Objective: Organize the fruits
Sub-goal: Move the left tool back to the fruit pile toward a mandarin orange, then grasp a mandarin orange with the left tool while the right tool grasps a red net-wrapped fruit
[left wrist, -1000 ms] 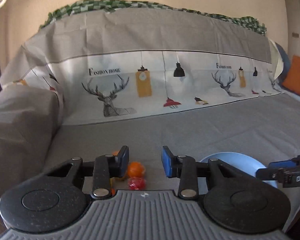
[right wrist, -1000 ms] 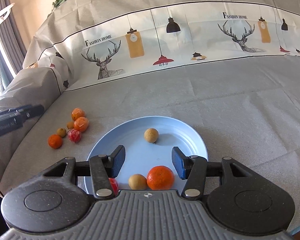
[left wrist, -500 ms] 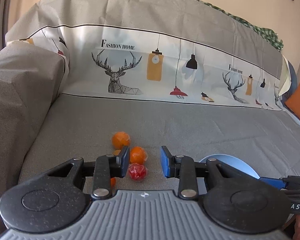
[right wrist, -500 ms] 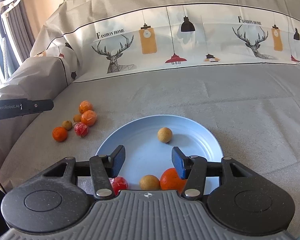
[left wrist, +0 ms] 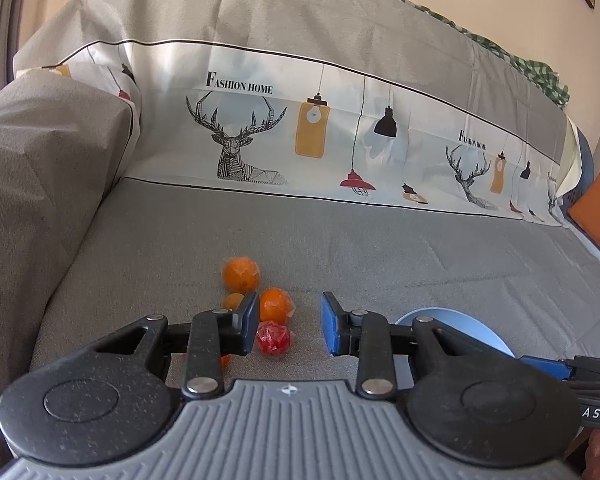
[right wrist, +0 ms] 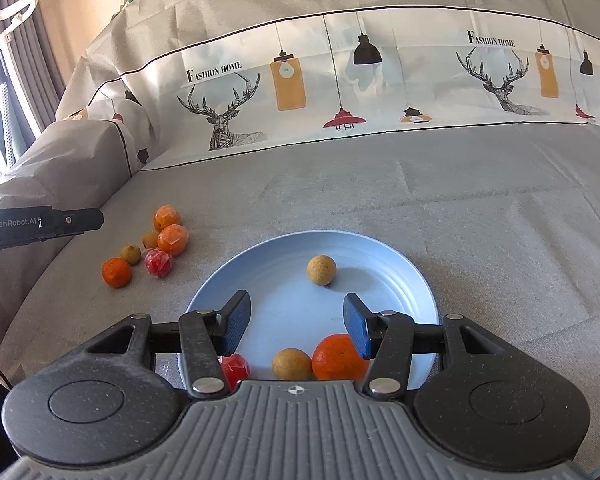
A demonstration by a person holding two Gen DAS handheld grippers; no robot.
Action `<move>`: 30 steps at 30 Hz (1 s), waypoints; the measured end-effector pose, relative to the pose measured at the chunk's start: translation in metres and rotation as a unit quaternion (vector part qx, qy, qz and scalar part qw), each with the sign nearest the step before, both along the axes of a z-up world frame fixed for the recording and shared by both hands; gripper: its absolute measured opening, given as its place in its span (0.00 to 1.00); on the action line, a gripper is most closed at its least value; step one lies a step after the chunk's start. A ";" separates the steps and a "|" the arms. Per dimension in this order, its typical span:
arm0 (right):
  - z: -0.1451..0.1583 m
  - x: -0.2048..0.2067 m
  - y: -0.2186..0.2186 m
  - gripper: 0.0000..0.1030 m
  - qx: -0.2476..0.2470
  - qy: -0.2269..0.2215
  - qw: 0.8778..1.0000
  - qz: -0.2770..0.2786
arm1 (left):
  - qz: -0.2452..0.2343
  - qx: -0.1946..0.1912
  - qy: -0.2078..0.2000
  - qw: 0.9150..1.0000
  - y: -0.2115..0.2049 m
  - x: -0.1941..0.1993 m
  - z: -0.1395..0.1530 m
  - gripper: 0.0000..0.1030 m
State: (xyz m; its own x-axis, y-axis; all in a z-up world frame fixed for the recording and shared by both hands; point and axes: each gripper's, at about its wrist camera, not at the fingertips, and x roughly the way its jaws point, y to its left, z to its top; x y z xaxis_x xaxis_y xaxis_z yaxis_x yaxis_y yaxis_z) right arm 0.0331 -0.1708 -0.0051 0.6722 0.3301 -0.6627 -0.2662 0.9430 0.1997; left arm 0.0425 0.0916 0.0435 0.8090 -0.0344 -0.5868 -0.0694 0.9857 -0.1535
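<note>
Nearest in the right wrist view, the right gripper [right wrist: 296, 322] hangs over the blue plate [right wrist: 400, 264] with its jaws spread and nothing between them. Four fruits lie on the plate: a red fruit [right wrist: 236, 365], a tan fruit [right wrist: 291, 364] and an orange [right wrist: 338, 358] at the near rim, and a tan ball [right wrist: 321, 270] farther in. If this gripper drops lower, its fingers could knock the near-rim fruits off onto the cloth, since they sit right at the edge and are round.

To the left, the left gripper [left wrist: 288, 326] is also spread wide and empty, low over the loose pile on the grey cover [left wrist: 380, 248]. The wrapped red fruit [left wrist: 274, 338] lies just beyond its left finger [left wrist: 247, 326], not centred in the gap. Closing from here would likely clip it on one side and send it rolling. Its wrapper looks slick, so a grip could also slip.

Just behind it, touching or nearly so, are a wrapped orange [left wrist: 275, 306], a small brown fruit [left wrist: 234, 302] and, farthest, another orange [left wrist: 241, 274]. A push on any one could scatter the rest towards the cover's left edge. A further orange [right wrist: 117, 272] and brown fruit [right wrist: 130, 255] lie to the near left of the pile.
</note>
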 end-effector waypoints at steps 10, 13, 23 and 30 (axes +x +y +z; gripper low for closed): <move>0.000 0.000 0.000 0.47 0.000 -0.001 1.000 0.001 | 0.079 -0.079 0.004 0.994 0.040 -0.001 -0.002 0.35; 0.002 -0.001 0.000 0.39 -0.003 -0.007 1.000 0.002 | 0.142 -0.149 0.014 0.978 0.075 -0.004 -0.007 0.35; 0.006 0.002 0.010 0.31 0.008 -0.015 1.000 0.020 | 0.161 -0.192 0.077 0.965 0.094 0.014 -0.022 0.35; 0.005 0.005 0.024 0.31 0.017 -0.010 0.999 0.040 | 0.150 -0.133 0.141 0.969 0.078 0.035 -0.038 0.59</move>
State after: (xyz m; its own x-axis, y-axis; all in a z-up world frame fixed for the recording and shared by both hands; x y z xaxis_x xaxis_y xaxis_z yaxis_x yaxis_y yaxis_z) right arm 0.0378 -0.1467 -0.0002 0.6555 0.4055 -0.6371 -0.3444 0.9113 0.2256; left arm 0.0779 0.1692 0.0053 0.6148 -0.0033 -0.7887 -0.4232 0.8425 -0.3334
